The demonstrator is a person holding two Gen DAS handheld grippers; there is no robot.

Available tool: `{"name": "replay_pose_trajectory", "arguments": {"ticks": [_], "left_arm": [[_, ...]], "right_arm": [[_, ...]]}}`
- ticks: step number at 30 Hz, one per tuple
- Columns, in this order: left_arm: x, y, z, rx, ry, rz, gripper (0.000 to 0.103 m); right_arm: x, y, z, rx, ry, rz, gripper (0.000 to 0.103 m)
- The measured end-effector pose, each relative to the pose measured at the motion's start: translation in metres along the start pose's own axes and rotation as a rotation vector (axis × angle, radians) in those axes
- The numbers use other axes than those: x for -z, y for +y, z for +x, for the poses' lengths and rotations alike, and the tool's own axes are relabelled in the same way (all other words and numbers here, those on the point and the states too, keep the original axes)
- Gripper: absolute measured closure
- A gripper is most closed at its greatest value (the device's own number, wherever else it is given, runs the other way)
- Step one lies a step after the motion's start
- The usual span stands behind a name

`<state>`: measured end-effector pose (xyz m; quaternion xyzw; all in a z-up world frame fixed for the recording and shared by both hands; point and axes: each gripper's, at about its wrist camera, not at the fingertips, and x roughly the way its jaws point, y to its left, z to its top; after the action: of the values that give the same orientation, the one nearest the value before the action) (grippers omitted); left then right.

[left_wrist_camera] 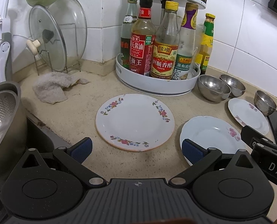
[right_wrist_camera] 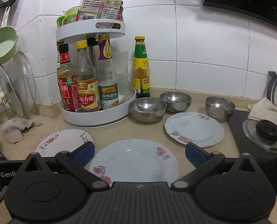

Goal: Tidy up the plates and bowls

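Both tools, left tool (left_wrist_camera: 136, 149) and right tool (right_wrist_camera: 139, 154), are hovering wide open and holding nothing over the counter (left_wrist_camera: 78, 110). Three plates (right_wrist_camera: 134, 160) and three steel bowls (right_wrist_camera: 147, 109) are lying apart there. A thin rim may be slipping from the pads; rims are hiding under the fingers.

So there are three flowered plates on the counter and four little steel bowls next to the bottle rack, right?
Not quite: there are three steel bowls, not four. The right wrist view shows them all, beside the bottle rack. The three flowered plates on the counter are right.
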<state>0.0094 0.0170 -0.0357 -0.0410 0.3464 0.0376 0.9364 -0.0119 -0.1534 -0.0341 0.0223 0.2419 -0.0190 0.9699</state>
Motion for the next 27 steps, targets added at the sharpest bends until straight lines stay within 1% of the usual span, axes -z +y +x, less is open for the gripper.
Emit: {"name": "replay_pose_trajectory", "arguments": {"ticks": [17, 27], "left_arm": [[-0.0043, -0.003, 0.0047, 0.007, 0.003, 0.002, 0.0], [-0.0038, -0.0056, 0.0015, 0.015, -0.006, -0.003, 0.0]], "right_arm": [[-0.003, 0.0005, 0.0012, 0.007, -0.001, 0.009, 0.001], [-0.0031, 0.0, 0.002, 0.028, -0.004, -0.004, 0.001]]}}
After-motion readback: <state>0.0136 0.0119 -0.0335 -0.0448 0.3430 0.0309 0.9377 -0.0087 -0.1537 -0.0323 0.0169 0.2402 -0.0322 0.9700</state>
